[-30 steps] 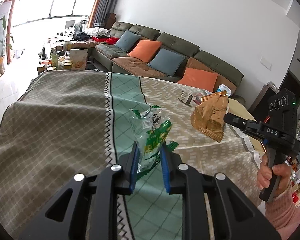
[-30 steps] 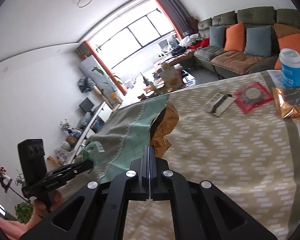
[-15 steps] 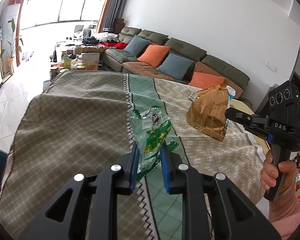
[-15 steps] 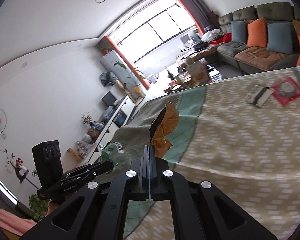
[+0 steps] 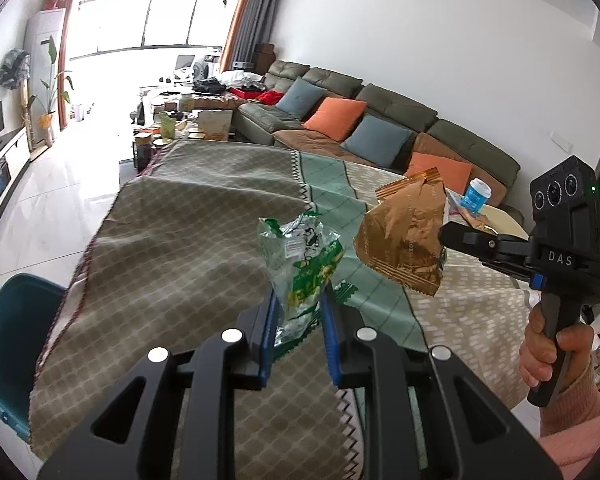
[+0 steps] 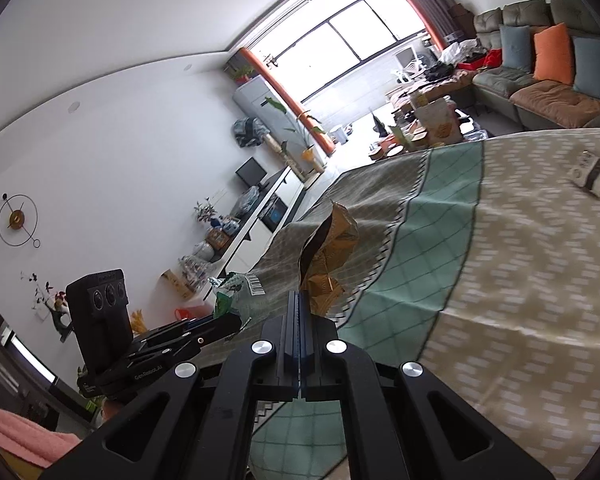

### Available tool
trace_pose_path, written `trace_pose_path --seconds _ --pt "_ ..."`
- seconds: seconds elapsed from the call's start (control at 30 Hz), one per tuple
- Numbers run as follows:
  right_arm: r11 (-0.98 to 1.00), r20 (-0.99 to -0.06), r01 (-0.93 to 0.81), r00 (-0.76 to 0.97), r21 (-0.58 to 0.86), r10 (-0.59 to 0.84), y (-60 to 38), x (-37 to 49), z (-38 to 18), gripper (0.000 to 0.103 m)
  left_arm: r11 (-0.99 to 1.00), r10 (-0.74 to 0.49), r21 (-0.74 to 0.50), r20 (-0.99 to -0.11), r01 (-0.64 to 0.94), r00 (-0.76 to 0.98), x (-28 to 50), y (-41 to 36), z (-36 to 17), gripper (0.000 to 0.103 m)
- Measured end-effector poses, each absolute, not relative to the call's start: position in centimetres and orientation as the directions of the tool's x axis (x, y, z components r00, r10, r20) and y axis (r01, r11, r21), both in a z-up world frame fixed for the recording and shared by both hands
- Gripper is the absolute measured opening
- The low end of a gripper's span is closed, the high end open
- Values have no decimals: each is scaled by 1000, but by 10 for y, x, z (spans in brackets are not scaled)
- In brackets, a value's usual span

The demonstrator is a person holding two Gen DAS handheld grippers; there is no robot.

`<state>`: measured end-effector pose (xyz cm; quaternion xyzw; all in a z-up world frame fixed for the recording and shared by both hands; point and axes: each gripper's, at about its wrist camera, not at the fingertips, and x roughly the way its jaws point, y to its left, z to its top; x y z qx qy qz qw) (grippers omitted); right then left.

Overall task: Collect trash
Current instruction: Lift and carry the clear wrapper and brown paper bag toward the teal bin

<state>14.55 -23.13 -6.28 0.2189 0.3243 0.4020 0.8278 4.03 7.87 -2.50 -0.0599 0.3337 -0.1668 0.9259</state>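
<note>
Left gripper (image 5: 296, 312) fingers pinch a crinkled green-and-clear wrapper (image 5: 302, 264); right gripper (image 6: 300, 312) fingers pinch a creased gold foil bag (image 6: 330, 268).

Open cloth on the surface (image 5: 188, 240) lies ahead of the left tongs (image 5: 296, 320). To their right, the gold wrapper (image 5: 404, 240) hangs close beside the green wrapper (image 5: 304, 264). A teal bin (image 5: 8, 344) stands at the surface's left edge.

Left gripper (image 5: 296, 312) clamped and raised, right gripper (image 6: 300, 304) pinched tight, level alongside
</note>
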Motion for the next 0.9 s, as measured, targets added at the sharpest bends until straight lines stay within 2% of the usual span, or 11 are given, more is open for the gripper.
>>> trace_pose_path --seconds 0.9 --pt "493 -349 -599 347 631 870 -167 152 -63 1 966 -248 -214 -605 146 756 16 128 -26 22"
